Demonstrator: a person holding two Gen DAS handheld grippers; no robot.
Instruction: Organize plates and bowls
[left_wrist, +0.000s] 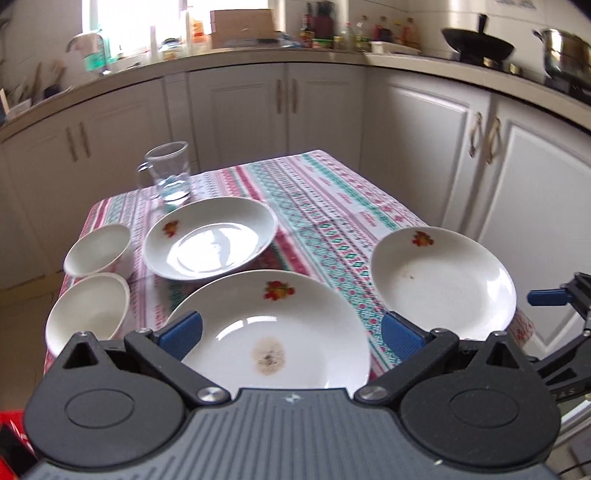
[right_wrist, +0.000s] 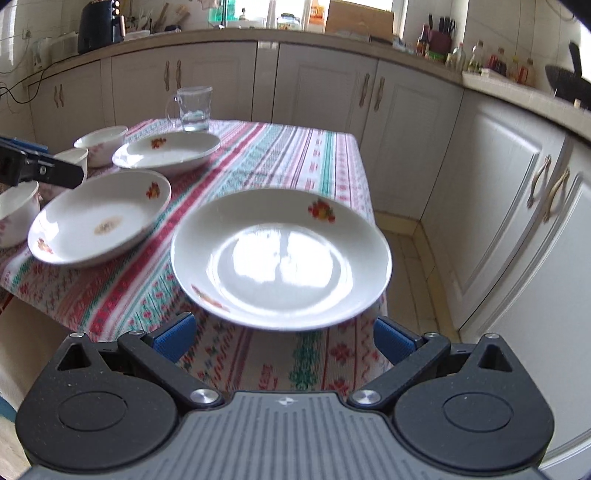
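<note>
Small table with striped cloth (left_wrist: 332, 192), 3 white plates and bowls on it, kitchen cabinets (left_wrist: 243, 107) behind.

Left gripper (left_wrist: 291, 334) is spread wide, blue pads apart, empty, hovering at the near edge over the stained plate (left_wrist: 273, 332), which has a brown mark at its centre and a red flower print on the rim. Contact with that plate cannot be told. Far plate (left_wrist: 210, 238) sits just beyond it, close to the glass mug (left_wrist: 170, 175) at the table's far left. 2 bowls (left_wrist: 99, 251) sit at the left edge, 1 behind the other, just beside the plates. Right wrist view shows a 3rd bowl (right_wrist: 16, 212) at its left border.

Right gripper (right_wrist: 284, 338) is also spread wide, nothing between the pads, sitting below the near rim of the right plate (right_wrist: 280, 258). That plate lies at the table's right near corner, its rim reaching past the table edge, well apart from the other 2 plates. Same plate in left view (left_wrist: 443, 284), with the right gripper's blue finger just right of it.

Wok (left_wrist: 476, 44) and steel pot (left_wrist: 565, 55) on the back counter.
</note>
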